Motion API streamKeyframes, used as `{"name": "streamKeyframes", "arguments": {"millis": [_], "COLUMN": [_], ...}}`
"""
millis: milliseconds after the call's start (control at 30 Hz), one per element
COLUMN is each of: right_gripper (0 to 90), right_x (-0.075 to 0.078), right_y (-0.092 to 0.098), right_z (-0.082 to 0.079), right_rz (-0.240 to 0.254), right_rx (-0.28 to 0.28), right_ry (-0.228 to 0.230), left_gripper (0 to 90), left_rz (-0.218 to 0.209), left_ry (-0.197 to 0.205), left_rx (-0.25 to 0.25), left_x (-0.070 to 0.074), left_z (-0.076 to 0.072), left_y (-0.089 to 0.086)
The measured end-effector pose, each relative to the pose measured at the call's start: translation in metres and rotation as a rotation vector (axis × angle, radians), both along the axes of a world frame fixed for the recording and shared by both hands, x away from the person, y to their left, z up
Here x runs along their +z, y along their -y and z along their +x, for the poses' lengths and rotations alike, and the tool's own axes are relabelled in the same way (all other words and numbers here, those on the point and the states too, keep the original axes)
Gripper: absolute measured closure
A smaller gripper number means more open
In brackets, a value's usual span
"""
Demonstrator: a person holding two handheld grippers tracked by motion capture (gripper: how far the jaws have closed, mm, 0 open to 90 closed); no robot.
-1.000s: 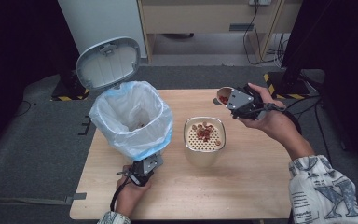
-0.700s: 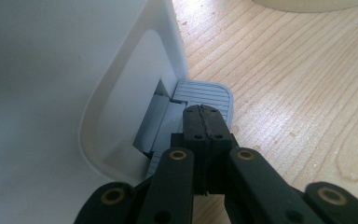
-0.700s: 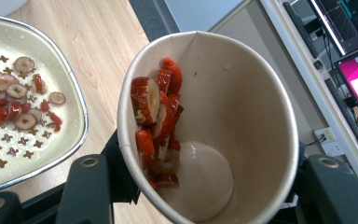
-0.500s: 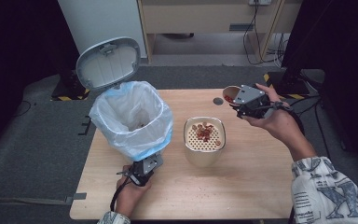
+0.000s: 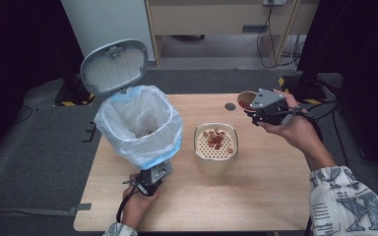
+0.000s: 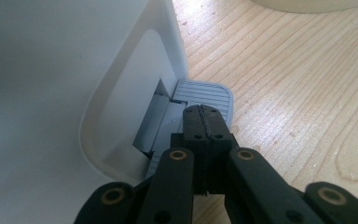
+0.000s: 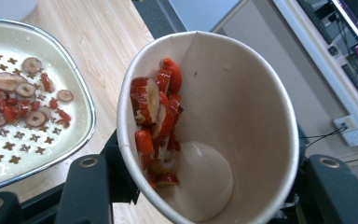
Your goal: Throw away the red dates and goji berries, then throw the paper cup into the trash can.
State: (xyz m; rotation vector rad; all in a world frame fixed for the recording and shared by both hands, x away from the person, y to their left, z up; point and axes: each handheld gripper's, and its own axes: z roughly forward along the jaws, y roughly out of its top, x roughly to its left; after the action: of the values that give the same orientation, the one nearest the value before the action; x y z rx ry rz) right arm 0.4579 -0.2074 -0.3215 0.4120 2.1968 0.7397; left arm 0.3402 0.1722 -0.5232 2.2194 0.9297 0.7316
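Right gripper (image 5: 256, 112) with jaws pinching a tilted paper cup (image 7: 214, 130) above the counter (image 5: 256, 196), right gripper view revealing red date slices (image 7: 156, 116) clinging inside, left gripper (image 6: 204, 122) jaws pressed together on the bin pedal (image 6: 205, 91), pedal hidden under the bin (image 5: 140, 125) from above, strainer bowl (image 5: 215, 147) cut off at left gripper view's edge

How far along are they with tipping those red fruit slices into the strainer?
Done: some slices already lie in the strainer pot. In hand: the right tongs hold the paper cup, tilted, slices inside; the shut left tongs press the bin's pedal, lid up. Left: emptying the cup.
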Motion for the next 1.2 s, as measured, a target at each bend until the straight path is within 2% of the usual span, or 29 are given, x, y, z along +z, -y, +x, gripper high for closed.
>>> {"name": "streamKeyframes", "arguments": {"millis": [200, 600, 800, 1200], "right_gripper": [41.9, 41.5, 41.4, 41.4], "right_x": [-0.001, -0.004, -0.001, -0.001], "right_y": [0.011, 0.021, 0.024, 0.025], "right_z": [0.003, 0.007, 0.009, 0.011], "right_rz": [0.079, 0.153, 0.211, 0.221], "right_rx": [-0.011, -0.030, -0.034, -0.036], "right_ry": [-0.038, -0.113, -0.155, -0.176], "left_gripper": [89.2, 89.2, 89.2, 89.2], "left_rz": [-0.002, -0.003, -0.004, -0.008], "left_ry": [0.000, -0.001, 0.000, 0.001], "left_rx": [0.001, 0.001, 0.001, 0.001], "left_x": [0.000, 0.000, 0.000, 0.000], "left_z": [0.000, 0.000, 0.000, 0.000], "left_y": [0.000, 0.000, 0.000, 0.000]}}
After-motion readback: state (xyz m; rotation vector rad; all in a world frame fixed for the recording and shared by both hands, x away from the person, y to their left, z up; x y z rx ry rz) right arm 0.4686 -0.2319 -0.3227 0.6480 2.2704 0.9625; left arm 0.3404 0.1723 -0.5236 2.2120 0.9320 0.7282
